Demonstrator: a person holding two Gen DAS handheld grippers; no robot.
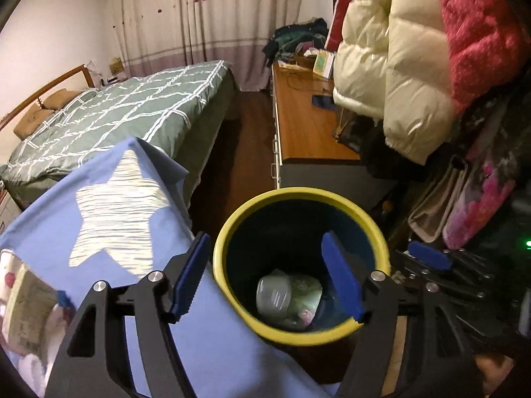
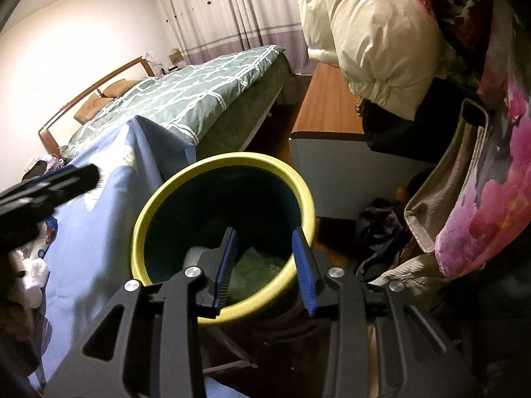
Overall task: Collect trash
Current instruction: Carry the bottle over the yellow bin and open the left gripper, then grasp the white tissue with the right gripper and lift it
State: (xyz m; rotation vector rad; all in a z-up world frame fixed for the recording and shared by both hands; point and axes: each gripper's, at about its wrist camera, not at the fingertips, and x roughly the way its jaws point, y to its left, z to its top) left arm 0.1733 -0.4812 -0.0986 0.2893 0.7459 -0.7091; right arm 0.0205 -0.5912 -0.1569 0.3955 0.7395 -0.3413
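Observation:
A dark bin with a yellow rim (image 1: 232, 232) stands on the floor beside a table with a blue star cloth (image 1: 109, 219). Inside lie a clear plastic container (image 1: 273, 293) and crumpled green packaging (image 1: 307, 290). My left gripper (image 1: 265, 278) is open and empty above the bin's mouth. My right gripper (image 2: 265, 265) is open and empty over the near rim of the bin (image 2: 149, 205), with green packaging (image 2: 255, 265) below it. The right gripper also shows in the left wrist view (image 1: 428, 255); the left gripper shows at the left of the right wrist view (image 2: 63, 179).
A bed with a green checked quilt (image 1: 126, 112) lies behind the table. A wooden dresser (image 1: 305, 126) stands to the right of it. Puffy cream and red jackets (image 1: 398, 66) and bags (image 2: 464, 182) hang at the right. White and printed items (image 1: 20, 298) lie on the cloth at left.

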